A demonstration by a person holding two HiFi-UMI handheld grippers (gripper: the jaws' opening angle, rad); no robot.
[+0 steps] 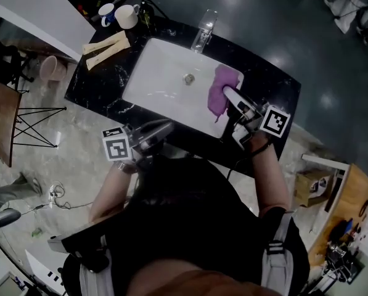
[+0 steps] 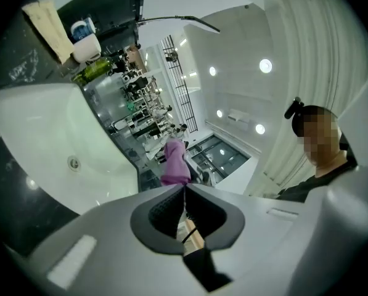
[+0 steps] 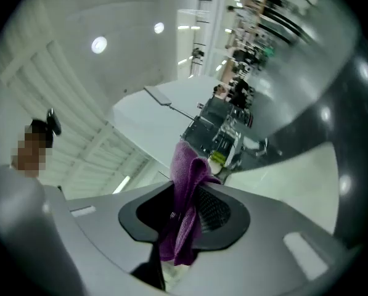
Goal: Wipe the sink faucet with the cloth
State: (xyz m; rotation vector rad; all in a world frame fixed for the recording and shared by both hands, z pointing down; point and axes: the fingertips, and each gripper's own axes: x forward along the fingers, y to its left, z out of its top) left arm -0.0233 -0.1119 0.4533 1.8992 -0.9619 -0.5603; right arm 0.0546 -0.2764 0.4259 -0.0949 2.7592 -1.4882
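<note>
While the right gripper (image 1: 232,98) pinches a soft, fuzzy purple cloth (image 1: 219,90) over the white sink (image 1: 159,73), the shiny metal faucet (image 1: 203,32) stands beyond it, toward the top of the frame, at the sink's far rim. The left gripper (image 1: 159,132), closed and empty, sits farther off at the near rim.

We've got the head cam looking steeply down on the bench (image 1: 92,85) and sink (image 1: 159,73). Cams on the left tongs (image 2: 185,187) and right tongs (image 3: 187,187) sit right behind the jaws; all three catch the sink and cloth (image 1: 219,91).
</note>
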